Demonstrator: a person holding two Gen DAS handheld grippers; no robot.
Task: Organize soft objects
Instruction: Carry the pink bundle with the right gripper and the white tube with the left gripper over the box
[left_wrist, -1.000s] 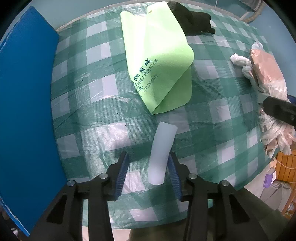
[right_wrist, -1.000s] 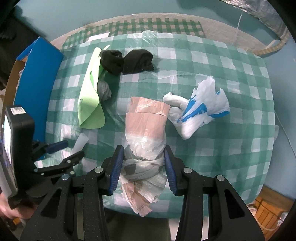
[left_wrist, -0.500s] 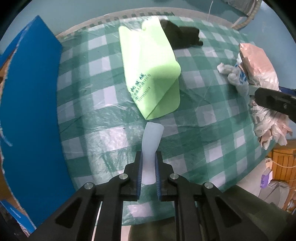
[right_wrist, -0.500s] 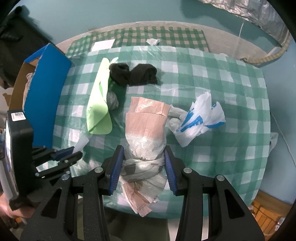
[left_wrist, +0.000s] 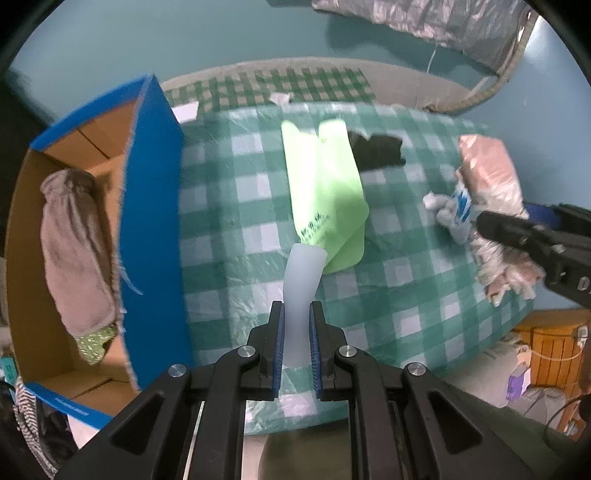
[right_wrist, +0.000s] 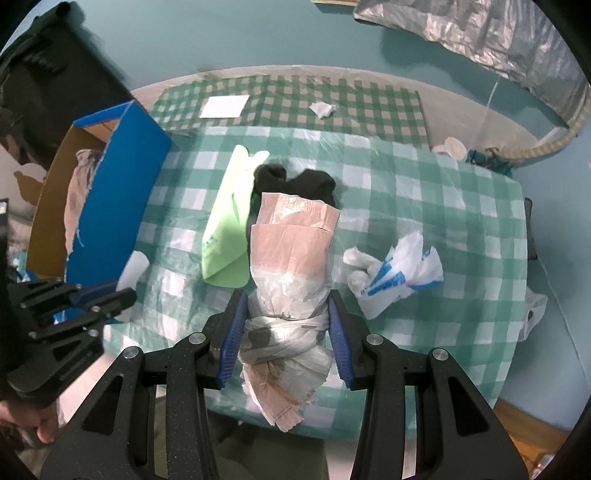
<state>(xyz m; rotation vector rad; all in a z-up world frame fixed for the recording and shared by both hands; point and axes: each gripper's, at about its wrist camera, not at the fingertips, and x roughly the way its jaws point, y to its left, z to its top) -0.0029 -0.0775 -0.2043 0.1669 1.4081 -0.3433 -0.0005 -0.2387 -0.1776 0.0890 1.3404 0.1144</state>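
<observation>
The left gripper (left_wrist: 295, 332) is clamped on a pale, soft tube (left_wrist: 301, 284), which bends and sticks out forward from the pads; the right gripper (right_wrist: 284, 332) is closed around a knotted plastic bundle (right_wrist: 291, 280), pink at its far end, and both things hang above the checked tablecloth (right_wrist: 443, 206). The open blue box (left_wrist: 147, 229) stands at the left edge of the table, with a grey cloth (left_wrist: 74, 251) already inside; I judge it is the place where the soft things go.

What could go wrong: the tube is held only near its lower end, and it is limp, so it may slip out or fold when the hand swings toward the box; its free tip could also catch on the tall blue wall if it is not carried high enough. The bundle is slippery plastic with loose tails hanging below the pads; it may slide out. The two grippers are near each other in both views, so they could collide if both go to the box together.

Compared with a second ago, the left fingers stood apart on either side of the tube lying on the cloth, and now they press it; the table looks farther away in both views, and the inside of the box has come into the left view; the green bag (left_wrist: 325, 195), black sock (right_wrist: 295, 184) and white-blue bag (right_wrist: 395, 273) lie as before.
</observation>
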